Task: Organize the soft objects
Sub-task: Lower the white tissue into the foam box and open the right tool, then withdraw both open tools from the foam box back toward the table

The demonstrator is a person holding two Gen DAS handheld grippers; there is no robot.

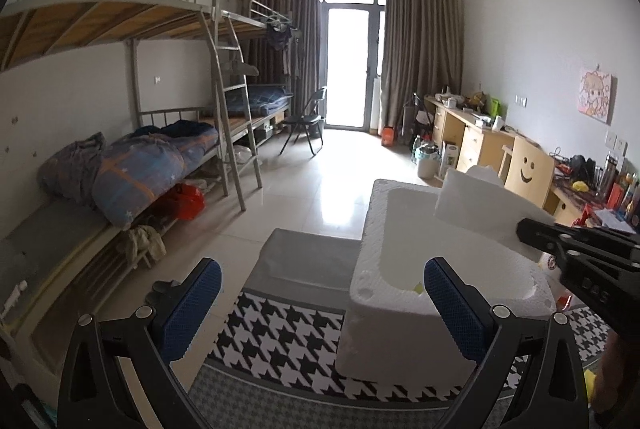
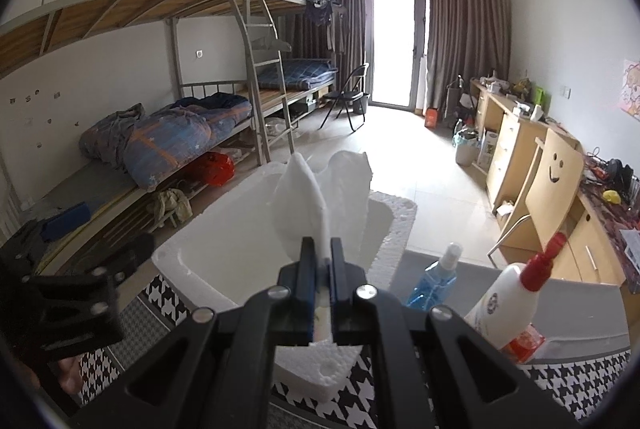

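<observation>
A white foam box (image 1: 400, 325) stands open on a houndstooth cloth (image 1: 280, 345); it also shows in the right wrist view (image 2: 224, 261). My right gripper (image 2: 323, 249) is shut on a white foam slab (image 2: 320, 197) and holds it above the box's open top. From the left wrist view the same slab (image 1: 480, 205) hangs over the box, held by the right gripper (image 1: 532, 229). My left gripper (image 1: 320, 293) is open and empty, in front of the box, with its right pad by the box's near wall.
A blue spray bottle (image 2: 434, 279) and a white bottle with a red nozzle (image 2: 512, 293) stand in a grey tray (image 2: 580, 313) to the right of the box. Bunk beds (image 1: 132, 165) line the left wall and desks (image 1: 480, 141) the right.
</observation>
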